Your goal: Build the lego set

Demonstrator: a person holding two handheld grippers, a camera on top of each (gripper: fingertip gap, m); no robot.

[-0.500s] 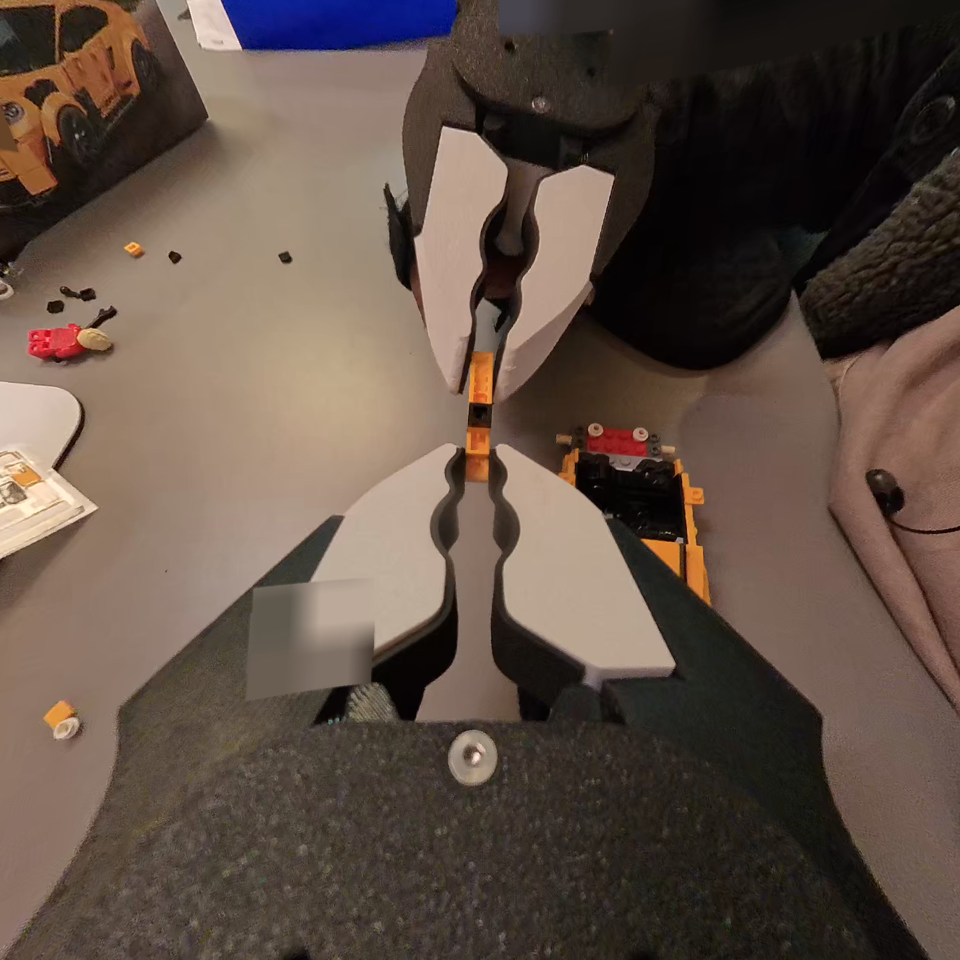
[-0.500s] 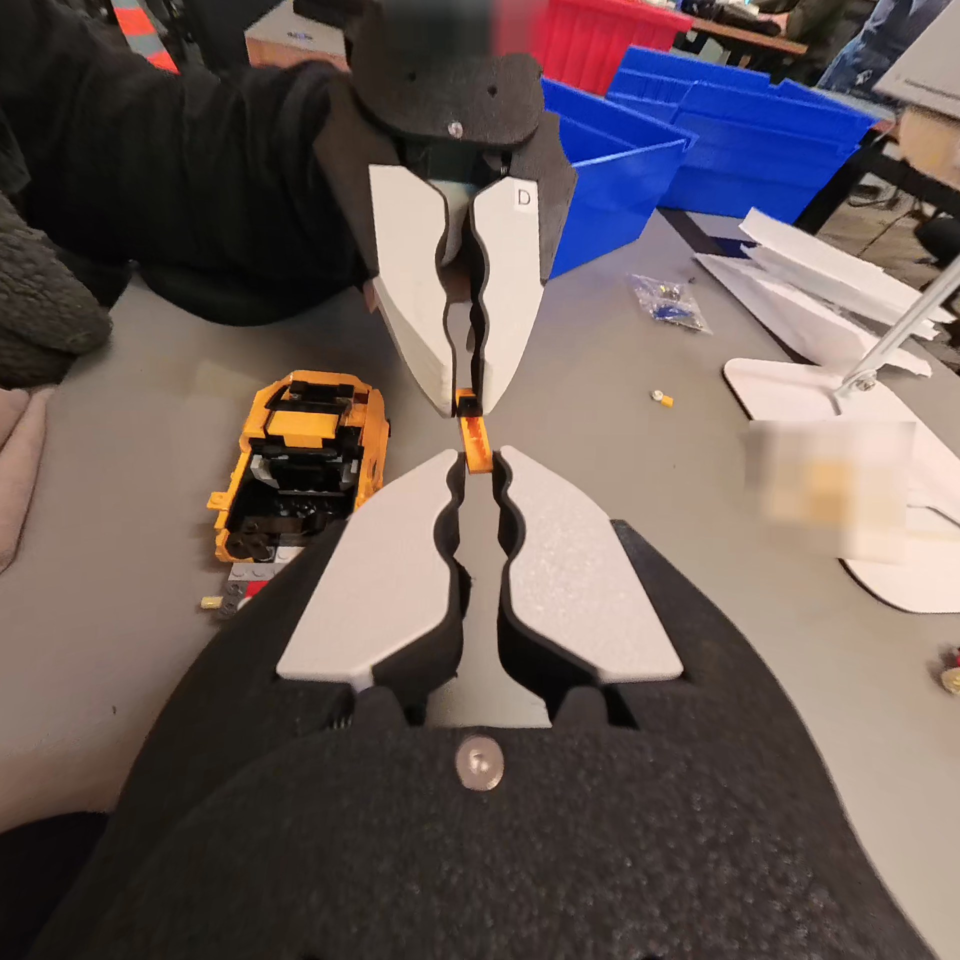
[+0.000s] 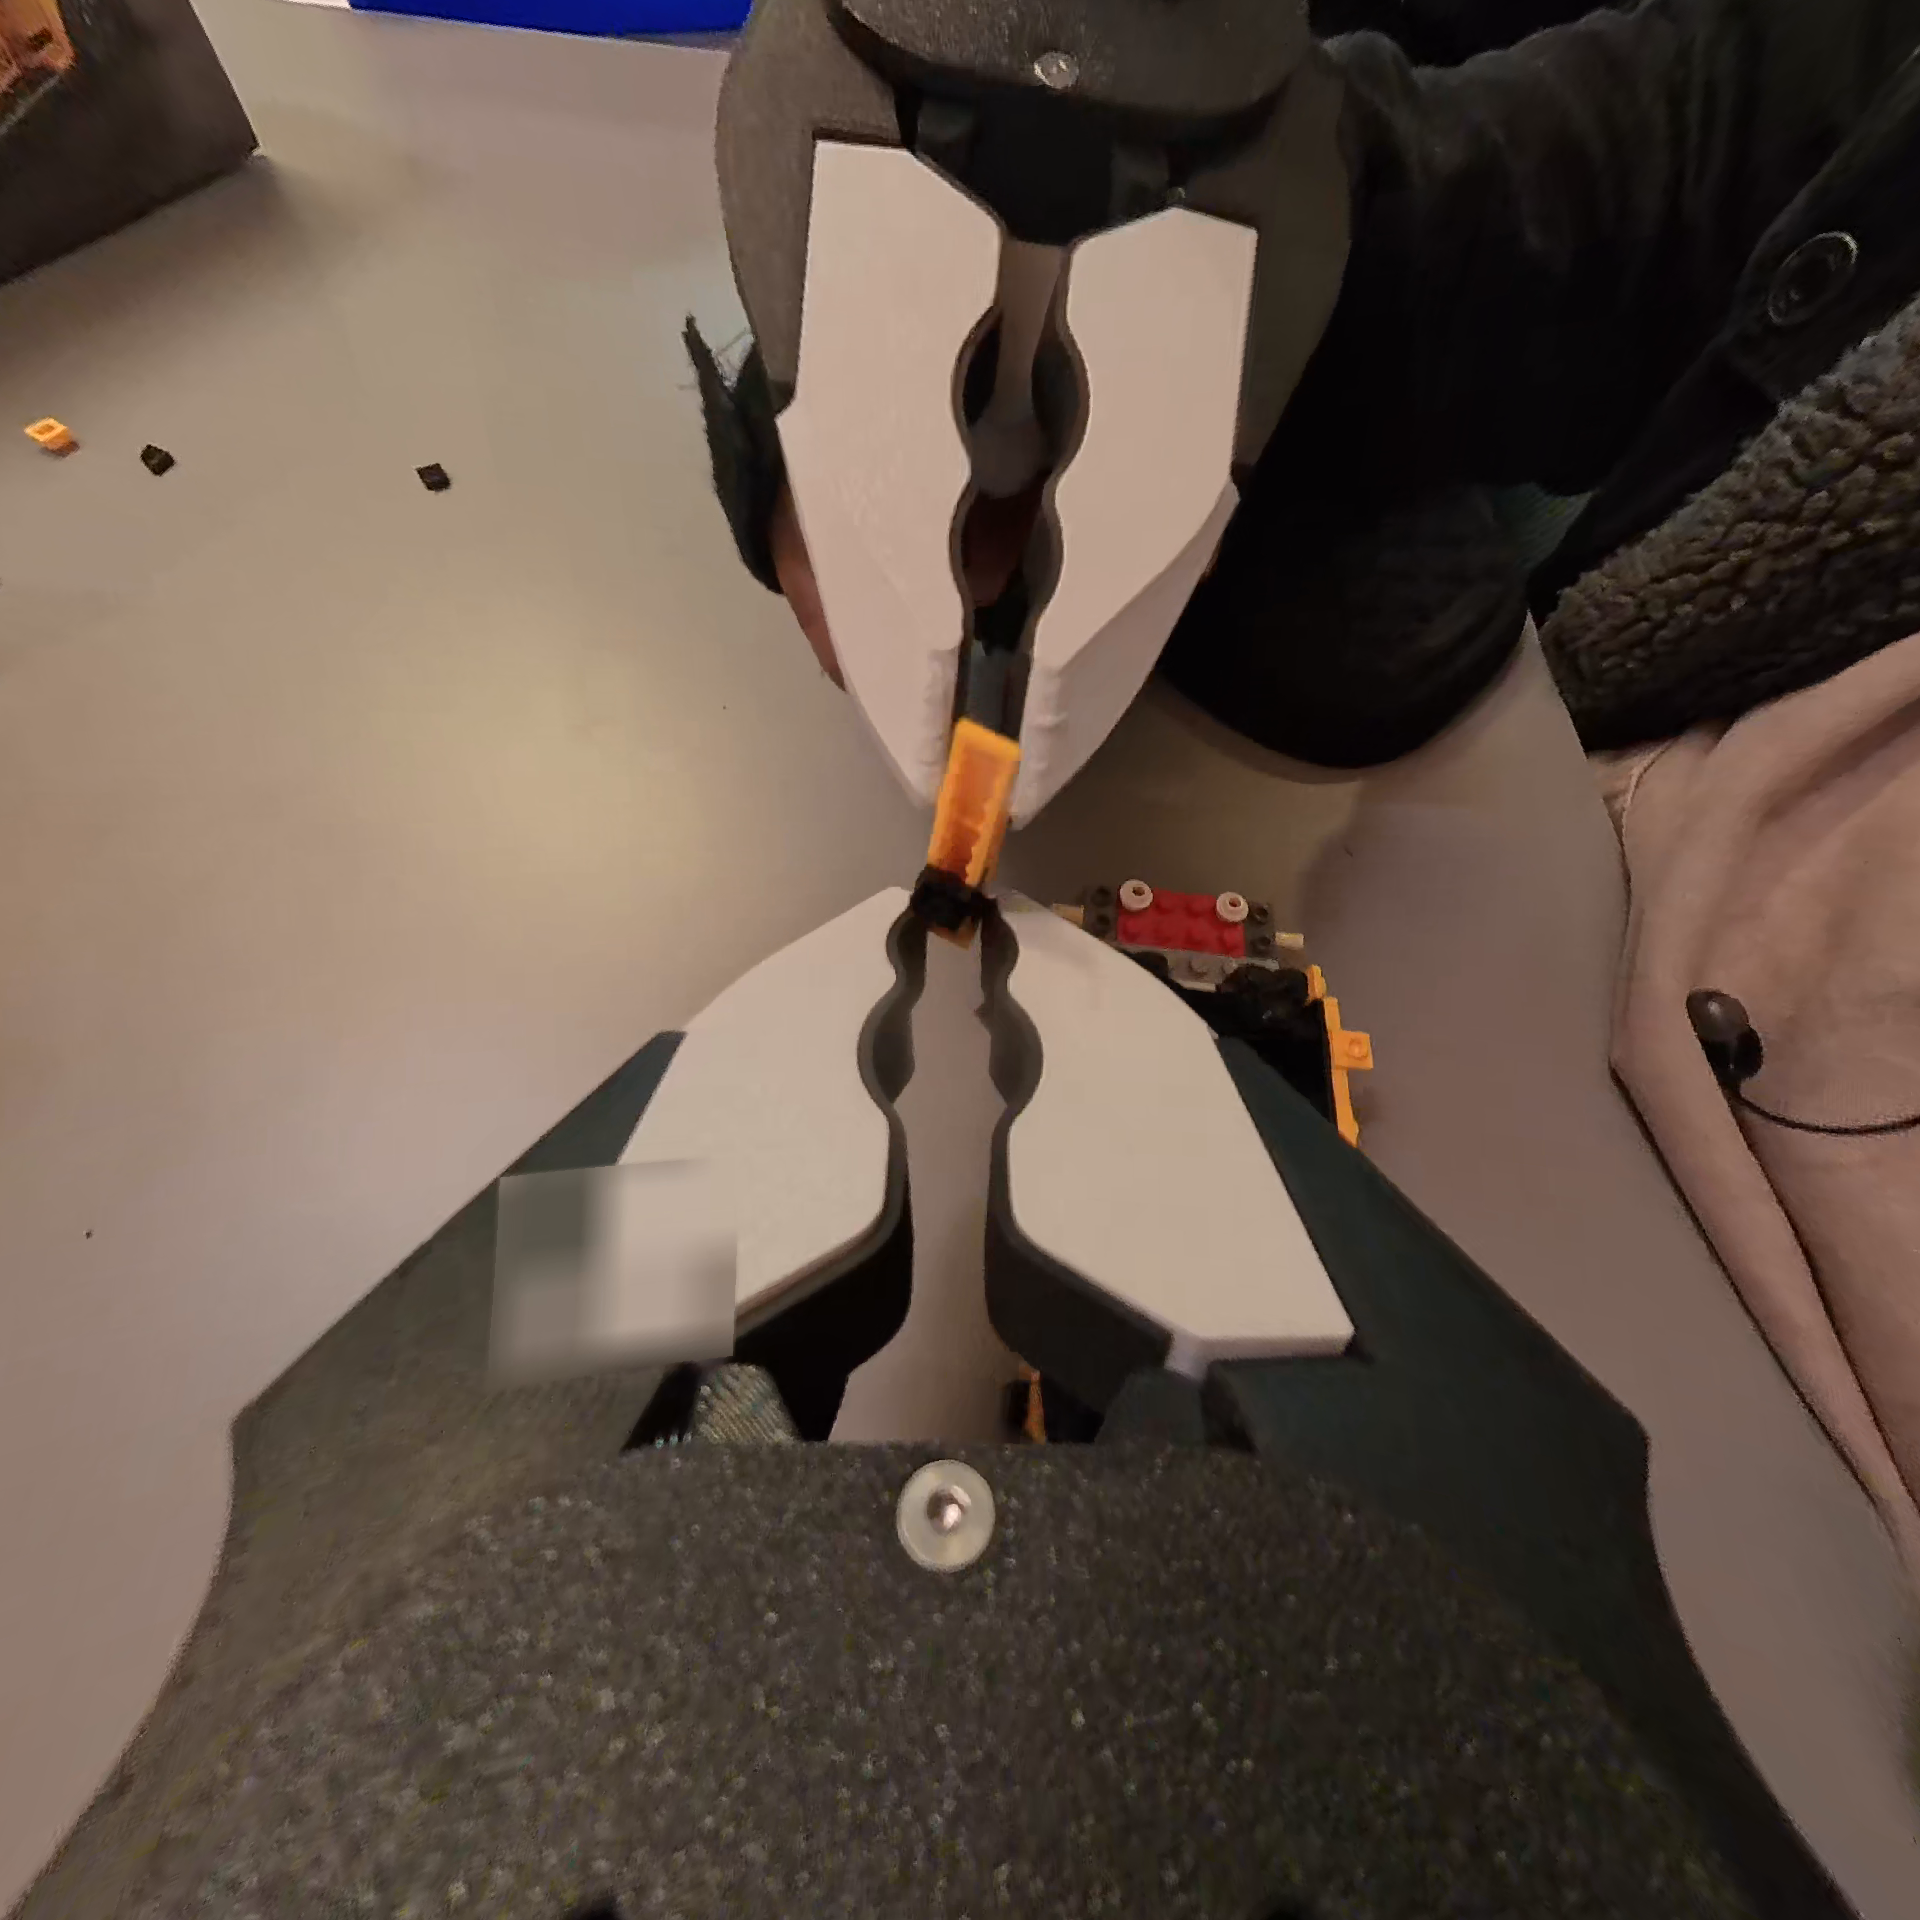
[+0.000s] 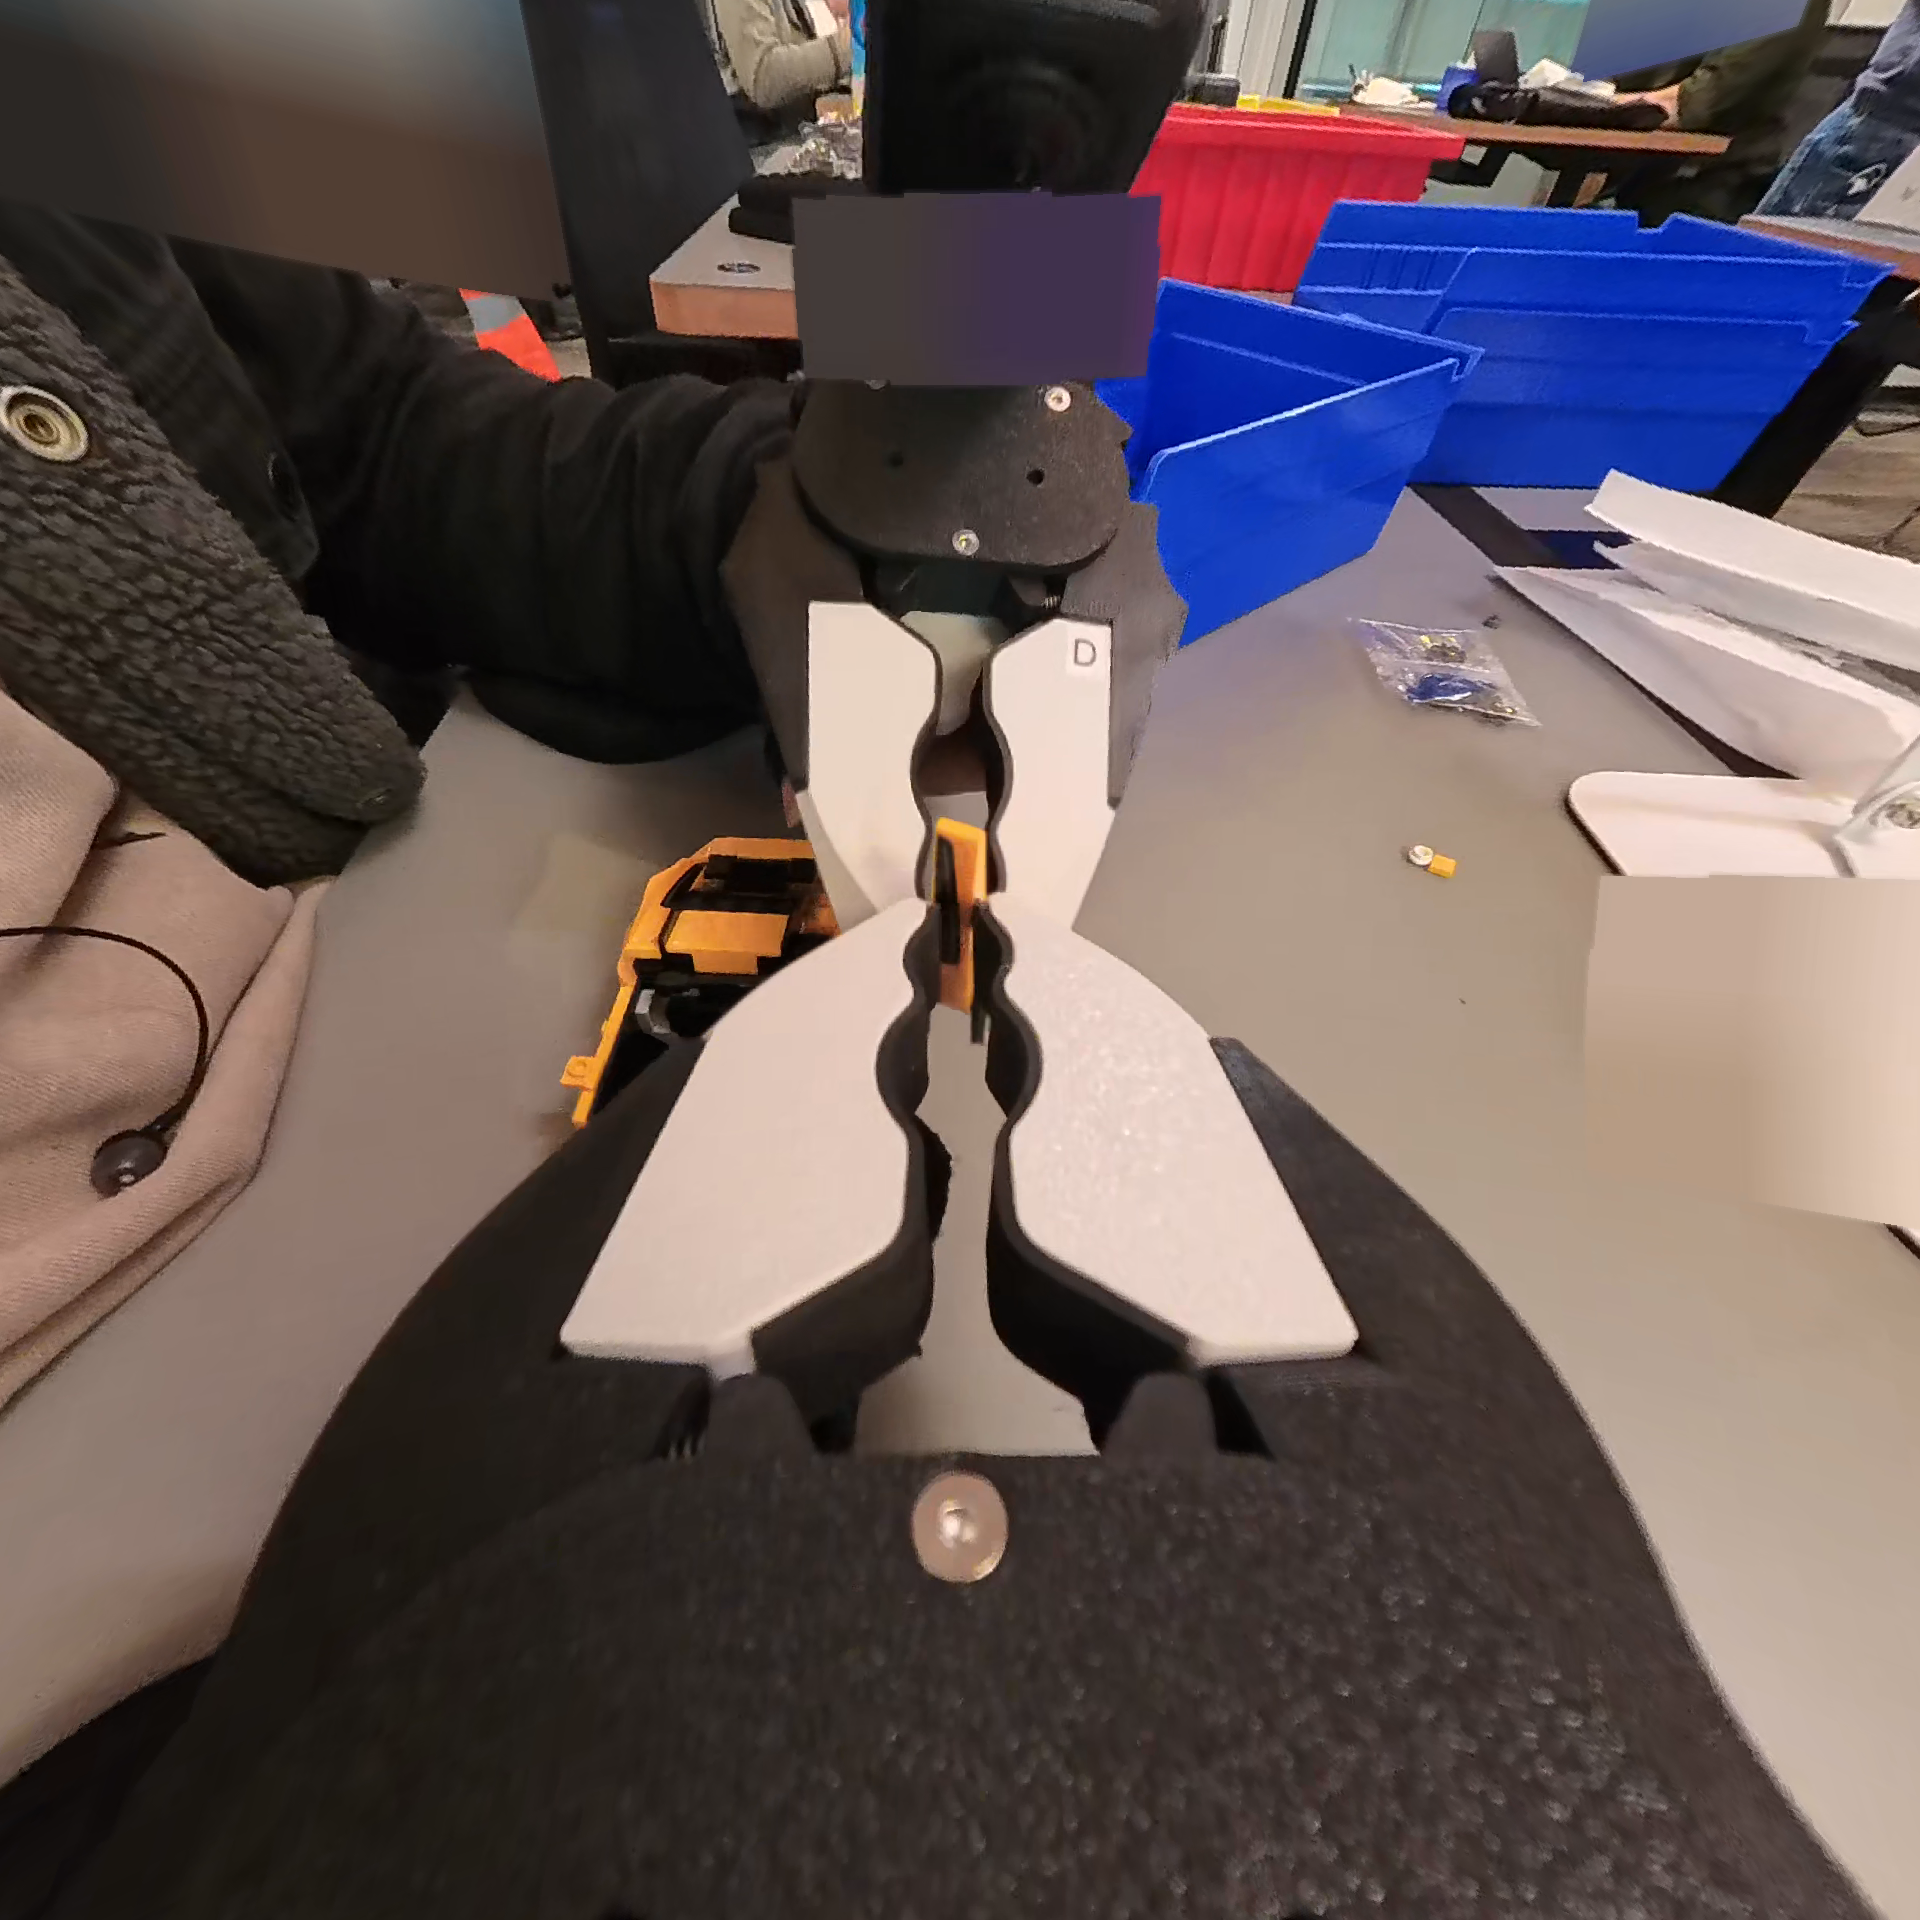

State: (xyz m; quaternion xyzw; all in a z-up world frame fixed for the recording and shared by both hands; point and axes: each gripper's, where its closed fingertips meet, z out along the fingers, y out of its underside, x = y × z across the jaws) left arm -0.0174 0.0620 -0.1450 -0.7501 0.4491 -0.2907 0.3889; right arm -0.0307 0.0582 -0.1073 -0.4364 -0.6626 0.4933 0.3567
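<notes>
Left wrist view is showing both grippers meeting tip to tip over the grey table (image 3: 364, 779). The left gripper (image 3: 951, 920) is pinching the black-and-orange end of a small orange brick piece (image 3: 971, 805) with jaws nearly closed, and the right gripper (image 3: 971, 769) is clamping the other end, narrow too. In the right wrist view that same piece (image 4: 961, 935) is sitting squeezed between the right gripper's (image 4: 956, 935) pads. A half-built orange toy car (image 4: 717, 935) is lying on the table just beside the tips, with 2 blue bins (image 4: 1351, 447) further back.
</notes>
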